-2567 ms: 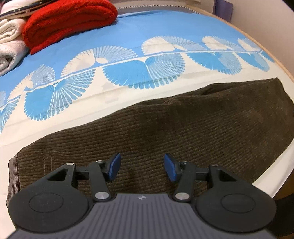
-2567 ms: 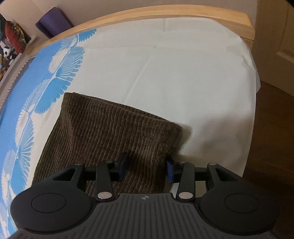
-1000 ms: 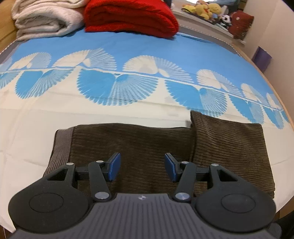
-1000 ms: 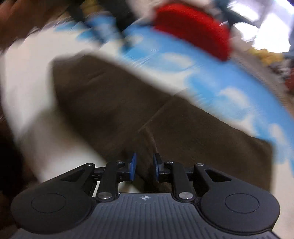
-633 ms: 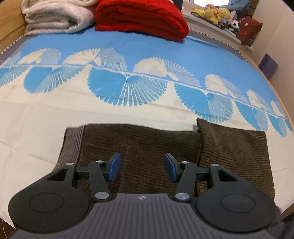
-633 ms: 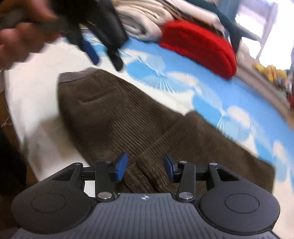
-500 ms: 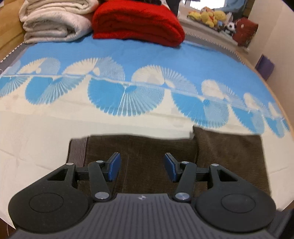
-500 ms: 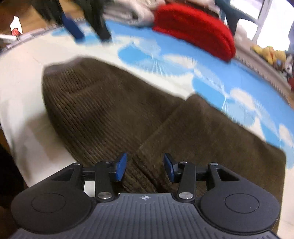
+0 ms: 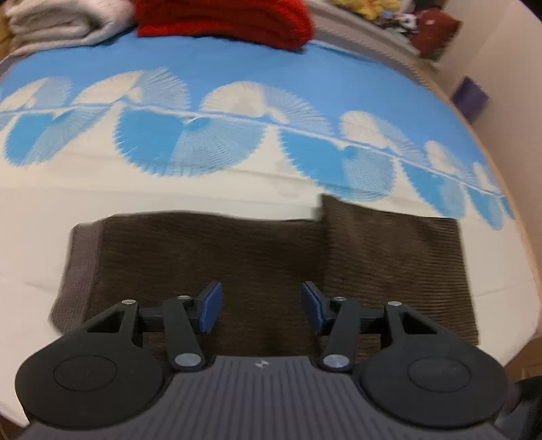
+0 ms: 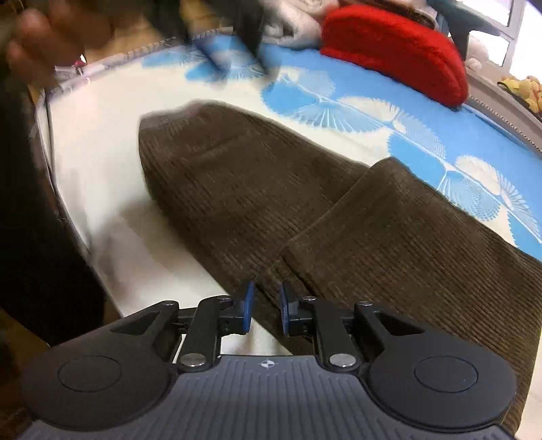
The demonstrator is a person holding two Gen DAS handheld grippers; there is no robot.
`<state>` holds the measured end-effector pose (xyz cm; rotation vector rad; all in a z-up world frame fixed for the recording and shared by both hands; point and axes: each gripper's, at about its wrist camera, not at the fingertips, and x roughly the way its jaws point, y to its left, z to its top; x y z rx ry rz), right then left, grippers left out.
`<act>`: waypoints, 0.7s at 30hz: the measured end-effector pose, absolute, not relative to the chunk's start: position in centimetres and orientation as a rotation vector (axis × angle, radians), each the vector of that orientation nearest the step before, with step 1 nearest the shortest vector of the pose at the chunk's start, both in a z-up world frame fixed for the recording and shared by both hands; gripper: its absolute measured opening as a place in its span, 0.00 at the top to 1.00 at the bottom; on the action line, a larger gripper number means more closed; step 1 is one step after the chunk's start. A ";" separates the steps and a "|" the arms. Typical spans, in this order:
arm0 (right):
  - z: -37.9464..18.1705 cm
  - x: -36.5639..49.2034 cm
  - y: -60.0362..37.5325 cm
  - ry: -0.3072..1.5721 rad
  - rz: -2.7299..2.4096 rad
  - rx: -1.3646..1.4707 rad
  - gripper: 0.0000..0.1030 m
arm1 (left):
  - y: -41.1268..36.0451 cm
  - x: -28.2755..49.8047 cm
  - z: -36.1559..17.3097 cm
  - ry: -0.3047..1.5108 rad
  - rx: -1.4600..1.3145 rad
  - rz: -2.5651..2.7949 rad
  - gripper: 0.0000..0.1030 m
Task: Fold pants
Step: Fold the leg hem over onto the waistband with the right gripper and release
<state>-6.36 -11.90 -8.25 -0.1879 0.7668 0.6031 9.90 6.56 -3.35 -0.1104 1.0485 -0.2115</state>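
Note:
Brown corduroy pants (image 9: 237,257) lie flat across the near part of the bed, with the grey waistband (image 9: 79,264) at the left. The leg end (image 9: 393,257) is folded back over them at the right. My left gripper (image 9: 261,306) hovers open above the middle of the pants with nothing between its pads. In the right wrist view the pants (image 10: 254,189) run away to the upper left, and the folded layer (image 10: 406,254) lies on top. My right gripper (image 10: 266,306) is over the near corner of that fold. Its jaws are closing to a narrow gap, and the cloth behind it lies flat, not pinched.
The bed sheet (image 9: 189,135) is white with blue fan prints. A red folded blanket (image 9: 230,17) and pale folded blankets (image 9: 61,20) lie at the far end. A blurred hand (image 10: 50,40) is at the upper left of the right view. The bed's near edge (image 10: 67,203) drops off at the left.
The right gripper's jaws have narrowed since half a second ago, and it has drawn back a little from the fold. The left view has pulled back and up slightly. The pants have not moved.

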 end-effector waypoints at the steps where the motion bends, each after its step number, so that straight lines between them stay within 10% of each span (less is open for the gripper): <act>1: -7.3 -6.0 -13.9 0.748 0.584 -0.103 0.75 | 6.1 9.8 -3.2 1.031 -0.088 -0.221 0.45; 5: -5.6 -4.6 -22.6 0.700 0.341 0.137 0.49 | 5.0 10.4 -4.5 1.090 -0.103 -0.242 0.45; 21: -14.2 -3.9 -35.7 0.870 -0.111 0.578 0.40 | -1.8 10.5 -10.2 1.225 0.075 -0.328 0.45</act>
